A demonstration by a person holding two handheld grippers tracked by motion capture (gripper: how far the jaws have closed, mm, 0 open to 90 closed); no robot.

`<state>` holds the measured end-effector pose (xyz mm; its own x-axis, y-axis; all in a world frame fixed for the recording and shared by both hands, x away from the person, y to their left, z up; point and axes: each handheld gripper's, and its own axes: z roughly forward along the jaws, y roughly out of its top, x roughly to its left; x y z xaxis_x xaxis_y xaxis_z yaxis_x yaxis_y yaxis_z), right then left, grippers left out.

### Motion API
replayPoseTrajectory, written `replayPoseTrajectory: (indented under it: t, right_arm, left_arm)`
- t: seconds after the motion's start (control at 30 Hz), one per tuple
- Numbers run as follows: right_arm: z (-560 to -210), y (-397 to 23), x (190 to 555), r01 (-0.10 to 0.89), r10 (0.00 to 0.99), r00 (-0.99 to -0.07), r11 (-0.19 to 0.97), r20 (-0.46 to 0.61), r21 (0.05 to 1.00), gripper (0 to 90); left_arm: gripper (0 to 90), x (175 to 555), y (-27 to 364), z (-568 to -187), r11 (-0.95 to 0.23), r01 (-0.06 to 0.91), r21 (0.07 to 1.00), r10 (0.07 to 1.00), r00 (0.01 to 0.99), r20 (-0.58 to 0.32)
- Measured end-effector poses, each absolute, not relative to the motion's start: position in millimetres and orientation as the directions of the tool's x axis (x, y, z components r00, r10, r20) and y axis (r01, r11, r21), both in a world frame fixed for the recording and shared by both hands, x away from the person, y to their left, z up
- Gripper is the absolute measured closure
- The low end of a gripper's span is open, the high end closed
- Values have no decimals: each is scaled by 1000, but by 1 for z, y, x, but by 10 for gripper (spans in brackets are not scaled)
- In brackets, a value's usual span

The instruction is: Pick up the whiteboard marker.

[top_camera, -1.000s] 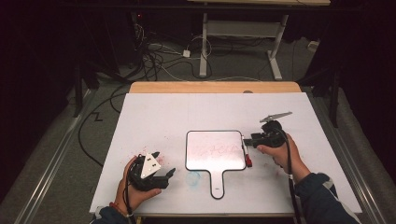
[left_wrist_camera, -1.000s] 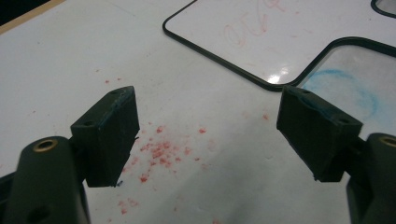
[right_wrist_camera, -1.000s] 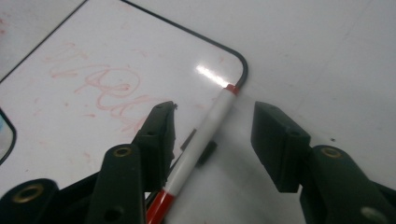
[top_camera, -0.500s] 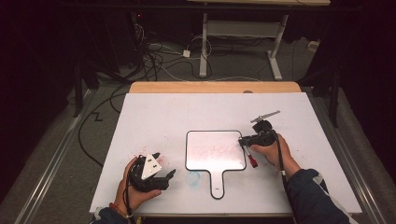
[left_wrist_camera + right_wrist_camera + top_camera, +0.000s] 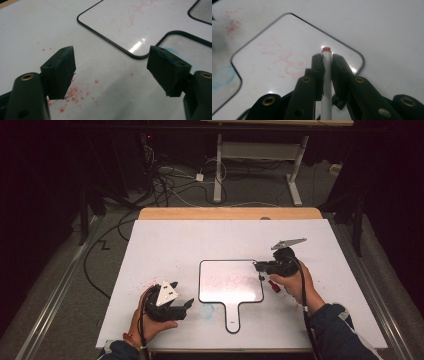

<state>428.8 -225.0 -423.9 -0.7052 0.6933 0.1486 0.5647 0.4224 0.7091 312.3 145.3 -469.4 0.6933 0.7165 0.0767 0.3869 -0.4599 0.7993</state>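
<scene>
A small whiteboard [image 5: 231,281] with a handle and faint red scribbles lies in the middle of the white table [image 5: 200,240]. At its right edge, my right gripper [image 5: 260,266] is shut on a white marker [image 5: 326,75] with a red end. Its jaws have just been closing on it. The marker runs lengthwise between the pads, and its red cap [image 5: 274,286] sticks out by the hand. My left gripper [image 5: 186,304] rests at the front left, open. Its jaws [image 5: 111,67] have just been closing a little, with nothing between them. They point at the whiteboard [image 5: 140,22].
Red specks [image 5: 75,92] dot the table under the left gripper, and a blue smear [image 5: 207,310] sits beside the board's handle [image 5: 233,317]. A wooden edge [image 5: 230,213] lines the far side. Beyond it are cables [image 5: 170,180] and a desk frame [image 5: 255,155] on the floor.
The right hand shifted left toward the board's edge and its jaws closed on the marker. The left hand stayed where it was.
</scene>
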Motion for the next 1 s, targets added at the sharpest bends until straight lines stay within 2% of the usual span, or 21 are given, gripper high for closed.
replayPoseTrajectory:
  t: [0.07,0.1,0.17,0.4,0.57,0.77,0.93,1.0]
  right_arm:
    - [-415,-219,421,522,672,-728,413,137,747,814]
    - [-411,-216,417,497,657,-743,412,130,764,814]
    - [-403,-208,407,458,639,-761,405,113,791,814]
    - [-392,-187,380,366,568,-814,343,119,865,814]
    - [-390,-181,368,329,565,-817,293,115,898,814]
    - [-390,-182,359,293,562,-822,276,94,915,814]
    - [-388,-183,354,267,570,-819,281,63,922,814]
    - [-387,-183,353,257,571,-819,284,52,924,814]
  left_arm:
    - [238,316,142,-468,-453,389,803,711,700,62]
    - [242,323,135,-464,-415,394,820,697,717,9]
    - [250,325,131,-461,-399,391,830,687,727,-12]
    - [317,345,72,-437,-287,351,891,569,811,-136]
    - [416,351,43,-434,-306,334,892,527,839,-133]
    - [540,355,27,-436,-318,321,892,506,853,-127]
    - [737,354,24,-437,-338,303,891,499,860,-103]
    - [758,355,26,-437,-339,306,890,507,856,-101]
